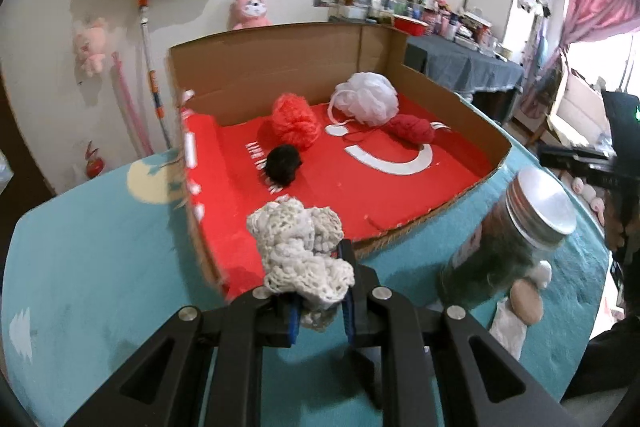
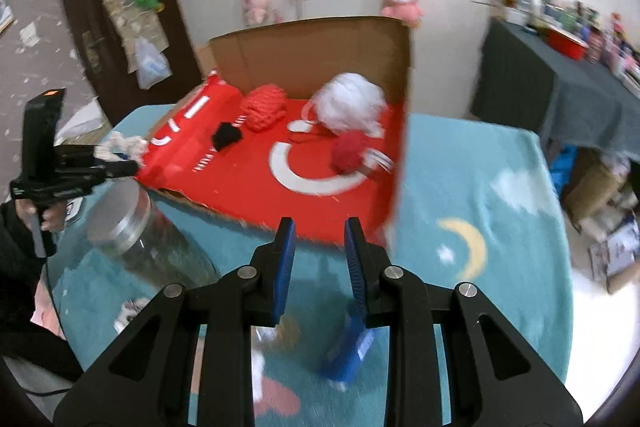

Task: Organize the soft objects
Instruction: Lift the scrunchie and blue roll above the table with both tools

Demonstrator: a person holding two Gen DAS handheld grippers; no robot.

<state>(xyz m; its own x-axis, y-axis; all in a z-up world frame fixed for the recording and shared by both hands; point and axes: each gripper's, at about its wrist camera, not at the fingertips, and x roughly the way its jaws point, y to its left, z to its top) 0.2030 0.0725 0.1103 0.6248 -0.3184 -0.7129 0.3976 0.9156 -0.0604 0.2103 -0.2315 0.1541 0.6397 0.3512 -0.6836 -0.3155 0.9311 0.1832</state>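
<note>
My left gripper (image 1: 316, 259) is shut on a white crocheted cloth (image 1: 300, 247) and holds it over the near edge of the red-lined cardboard box (image 1: 460, 103). Inside the box lie a white mesh puff (image 1: 368, 99), an orange-red mesh puff (image 1: 294, 121), a red yarn ball (image 1: 412, 129) and a black fuzzy ball (image 1: 284, 165). In the right wrist view my right gripper (image 2: 320, 227) is open and empty, just in front of the box (image 2: 312, 51). The left gripper with the white cloth (image 2: 124, 147) shows at that view's left.
A glass jar with a metal lid (image 1: 516, 239) lies on the teal blanket (image 1: 100, 247) right of the box, with small pale items (image 1: 524, 299) beside it. A blue object (image 2: 348, 351) lies under the right gripper. A cluttered dark table (image 2: 560, 87) stands behind on the right.
</note>
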